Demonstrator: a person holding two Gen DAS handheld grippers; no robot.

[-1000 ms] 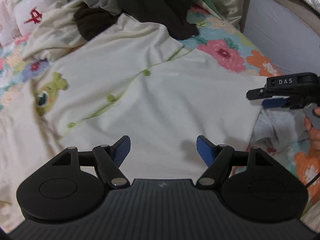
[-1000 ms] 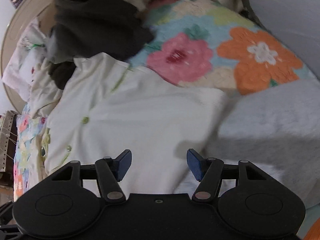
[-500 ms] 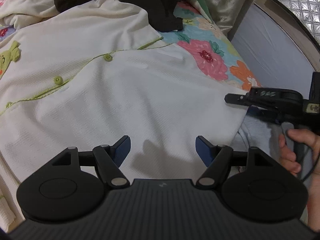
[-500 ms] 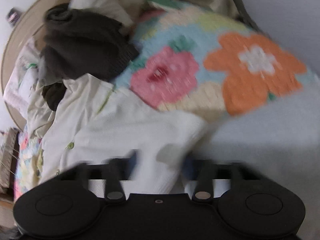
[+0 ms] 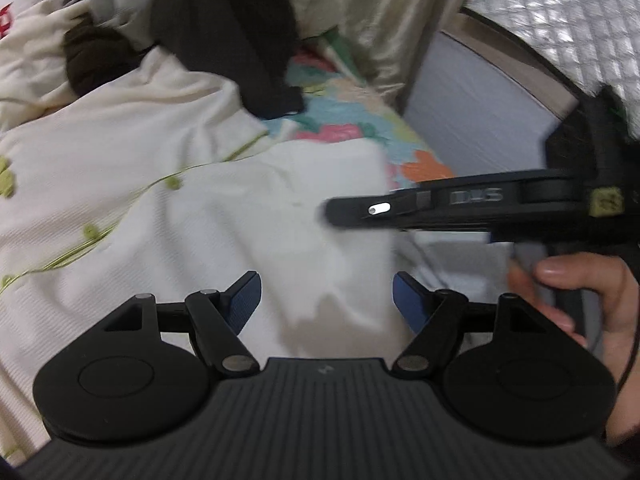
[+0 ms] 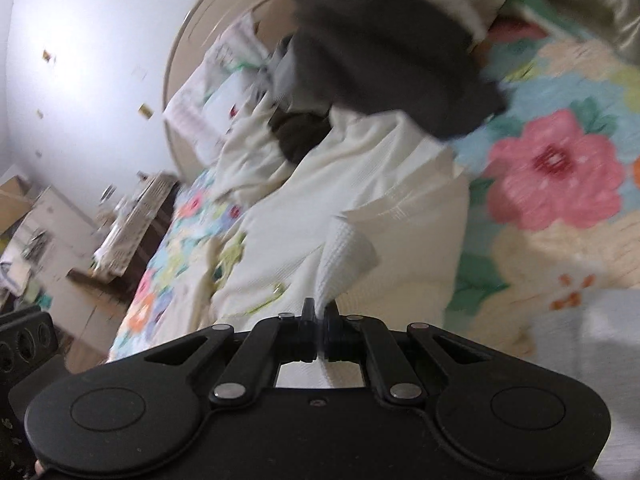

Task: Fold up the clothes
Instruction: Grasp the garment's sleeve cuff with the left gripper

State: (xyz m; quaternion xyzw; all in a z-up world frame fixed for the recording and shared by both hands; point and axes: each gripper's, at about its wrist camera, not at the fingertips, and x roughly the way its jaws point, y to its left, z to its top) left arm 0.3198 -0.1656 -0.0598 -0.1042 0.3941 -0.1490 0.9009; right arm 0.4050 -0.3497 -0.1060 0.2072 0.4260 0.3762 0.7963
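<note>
A cream waffle-knit shirt (image 5: 168,216) with green buttons lies spread on the floral bed. My right gripper (image 6: 319,320) is shut on a pinched corner of the cream shirt (image 6: 344,256) and lifts it off the bed. In the left wrist view that right gripper (image 5: 332,212) comes in from the right, held by a hand (image 5: 584,304), with the lifted flap folding leftward over the shirt. My left gripper (image 5: 326,300) hovers open just above the shirt's near part, nothing between its blue pads.
A heap of dark clothes (image 5: 224,28) and other cream garments (image 5: 28,60) sits at the head of the bed. A grey fleece (image 6: 592,360) lies at the right on the floral sheet (image 6: 552,176). A padded wall (image 5: 480,92) borders the bed; cluttered furniture (image 6: 60,232) stands beyond.
The right gripper closed on the shirt's right corner, lifted it and carried it leftward, rolling as it went. The left gripper shifted and tilted, staying open over the shirt.
</note>
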